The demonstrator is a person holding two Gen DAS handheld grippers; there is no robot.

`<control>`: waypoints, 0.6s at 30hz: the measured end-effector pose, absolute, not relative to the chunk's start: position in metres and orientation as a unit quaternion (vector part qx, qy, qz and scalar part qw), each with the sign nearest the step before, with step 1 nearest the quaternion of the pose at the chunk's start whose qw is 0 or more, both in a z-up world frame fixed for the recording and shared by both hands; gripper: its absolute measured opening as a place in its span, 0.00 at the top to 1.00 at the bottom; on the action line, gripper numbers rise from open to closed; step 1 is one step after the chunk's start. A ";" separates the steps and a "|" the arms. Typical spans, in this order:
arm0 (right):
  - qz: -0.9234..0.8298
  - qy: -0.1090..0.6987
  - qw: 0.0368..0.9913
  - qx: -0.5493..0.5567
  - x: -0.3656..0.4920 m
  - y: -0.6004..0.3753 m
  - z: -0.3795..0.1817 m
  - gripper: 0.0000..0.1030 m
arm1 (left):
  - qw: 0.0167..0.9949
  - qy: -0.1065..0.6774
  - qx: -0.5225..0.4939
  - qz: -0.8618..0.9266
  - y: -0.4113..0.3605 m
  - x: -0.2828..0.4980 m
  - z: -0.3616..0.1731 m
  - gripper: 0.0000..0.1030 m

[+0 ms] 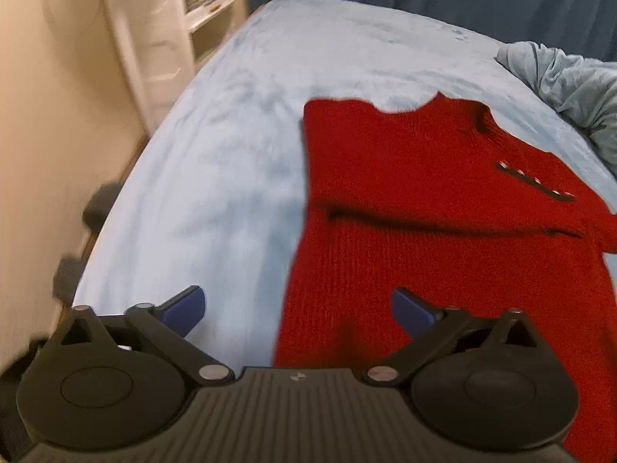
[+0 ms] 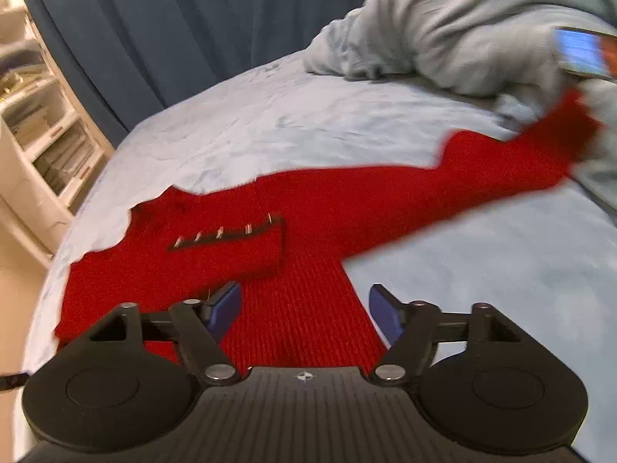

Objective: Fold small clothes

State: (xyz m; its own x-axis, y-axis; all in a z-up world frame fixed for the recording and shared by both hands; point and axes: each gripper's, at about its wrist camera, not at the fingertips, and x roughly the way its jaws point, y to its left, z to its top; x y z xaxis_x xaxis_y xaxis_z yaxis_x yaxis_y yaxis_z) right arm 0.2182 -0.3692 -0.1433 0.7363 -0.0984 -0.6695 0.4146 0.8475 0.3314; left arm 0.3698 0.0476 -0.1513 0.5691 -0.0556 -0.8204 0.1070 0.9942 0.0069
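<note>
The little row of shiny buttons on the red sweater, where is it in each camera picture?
Left wrist view: the row of buttons sits at the right, slanting down toward the right edge, on the red sweater.
Right wrist view: the same row sits left of the middle, just above the right gripper, whose jaws stand open.
Shared landmark: the crumpled grey-blue blanket at the far right of the bed.

Left gripper [image 1: 297, 310]: jaws spread wide, nothing between pads, angled downward. Right gripper [image 2: 304, 310]: jaws apart, empty, angled downward.
</note>
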 end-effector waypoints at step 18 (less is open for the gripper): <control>-0.092 0.305 0.921 0.222 0.016 -0.281 -0.054 0.21 | 0.871 0.481 -0.014 -0.096 0.023 0.141 -0.087 0.00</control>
State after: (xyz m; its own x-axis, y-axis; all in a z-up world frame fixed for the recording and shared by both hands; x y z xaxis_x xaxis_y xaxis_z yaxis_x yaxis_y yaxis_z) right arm 0.0159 -0.2813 -0.0540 0.7965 -0.0338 -0.6036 0.3051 0.8844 0.3532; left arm 0.1410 0.0235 -0.0868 0.5191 -0.1816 -0.8352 0.1547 0.9810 -0.1171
